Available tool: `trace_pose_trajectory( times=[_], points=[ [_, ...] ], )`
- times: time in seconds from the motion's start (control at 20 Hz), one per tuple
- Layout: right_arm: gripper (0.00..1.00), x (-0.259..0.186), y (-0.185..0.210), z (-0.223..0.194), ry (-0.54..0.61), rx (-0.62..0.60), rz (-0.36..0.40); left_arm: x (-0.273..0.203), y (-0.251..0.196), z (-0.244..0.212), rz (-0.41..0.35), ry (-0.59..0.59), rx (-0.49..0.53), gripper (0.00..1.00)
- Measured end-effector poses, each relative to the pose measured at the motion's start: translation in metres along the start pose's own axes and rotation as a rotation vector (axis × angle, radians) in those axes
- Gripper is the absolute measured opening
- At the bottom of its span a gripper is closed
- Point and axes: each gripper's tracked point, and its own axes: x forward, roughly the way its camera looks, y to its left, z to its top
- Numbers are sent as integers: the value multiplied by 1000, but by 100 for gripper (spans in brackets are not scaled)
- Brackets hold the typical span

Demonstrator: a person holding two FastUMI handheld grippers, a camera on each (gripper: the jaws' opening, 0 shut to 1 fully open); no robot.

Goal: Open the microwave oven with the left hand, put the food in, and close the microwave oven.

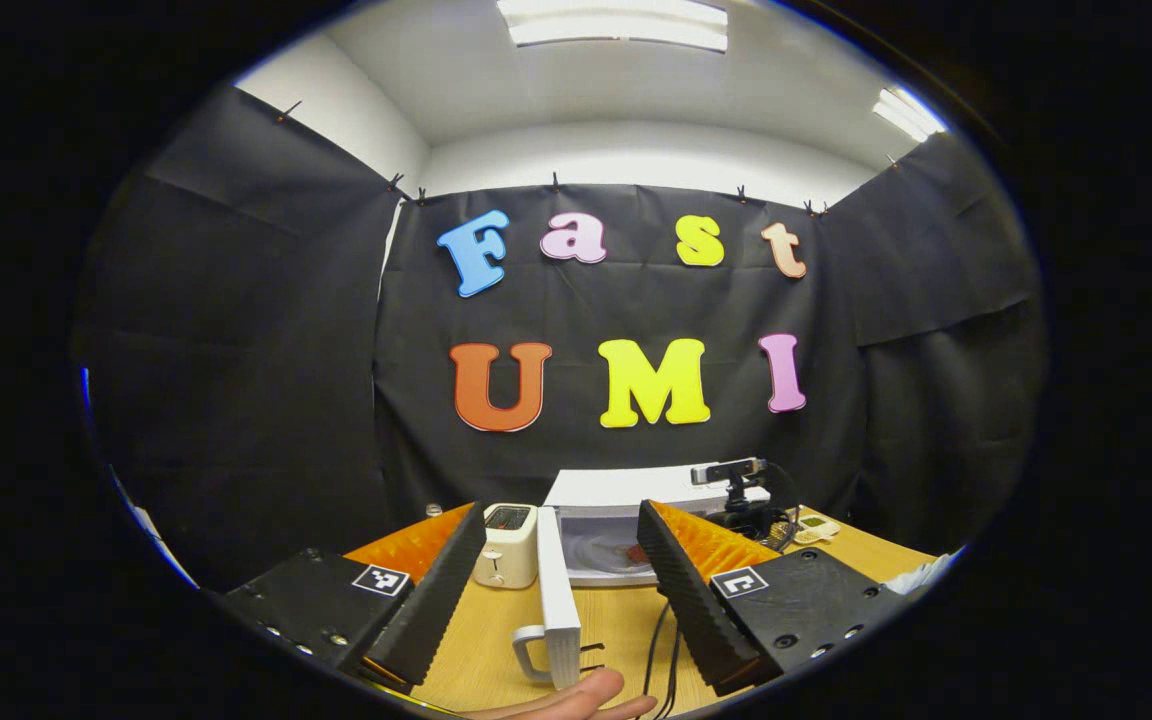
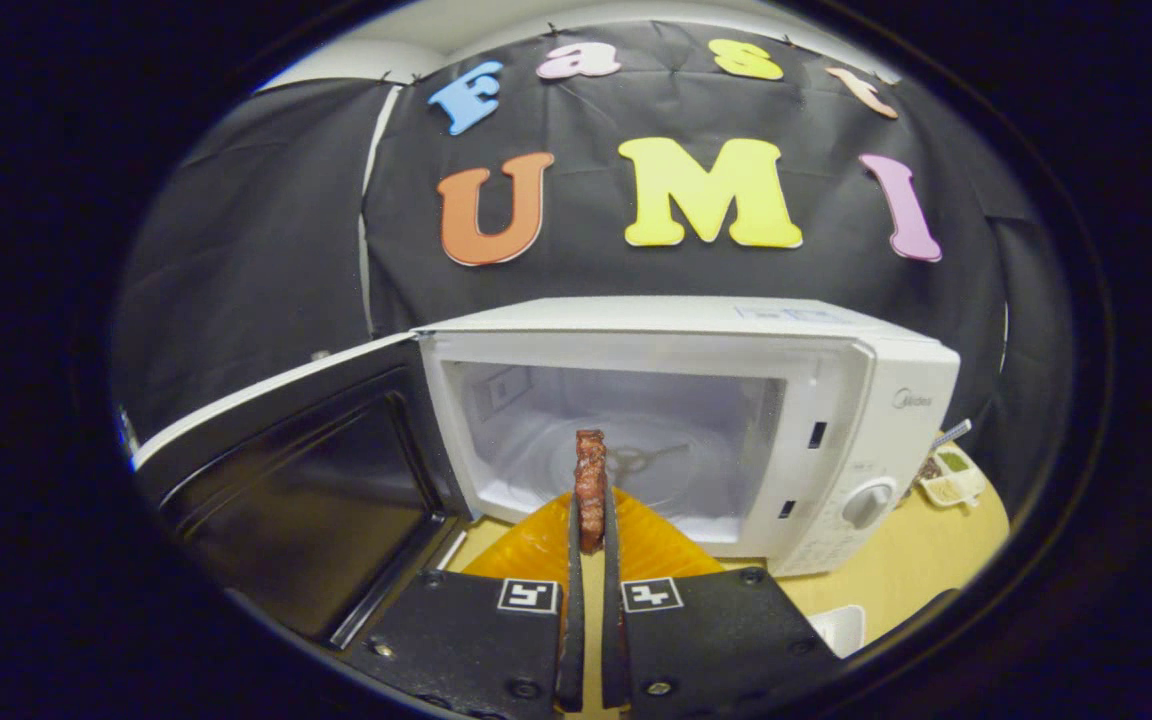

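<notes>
In the right gripper view, the right gripper [image 2: 591,545] was seen at the bottom centre of the frame, its 2 fingers clenched on a thin reddish-brown piece of food [image 2: 590,485]. The food was held upright, its long axis vertical, standing above the fingertips. Directly beyond it, in the middle of the frame, the cavity of the microwave oven [image 2: 696,420] lay open, so the food was judged to be lined up with the opening but not yet inside. The door [image 2: 306,480] was swung fully out to the lower left of the frame.

In the left gripper view, the left gripper [image 1: 561,560] was seen at the bottom with its jaws released and spread wide, nothing between them. The door edge and its handle [image 1: 536,650] lay between the fingers, farther off, untouched. The left gripper was judged the nearer one for closing. A toaster [image 1: 507,545] stood beyond, at centre left.
</notes>
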Motion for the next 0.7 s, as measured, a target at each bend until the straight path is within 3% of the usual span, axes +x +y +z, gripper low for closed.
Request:
trace_pose_trajectory(
  times=[0.35,0.5,0.7],
  points=[
    [10,80,7,-3,49,251,-126,1,12,-7,-2,10,-9,94],
    [11,98,2,-8,45,405,-170,0,16,-12,-7,19,-17,94],
    [12,108,-6,-12,-4,486,-245,1,24,-20,-10,27,-27,94]
  ],
)
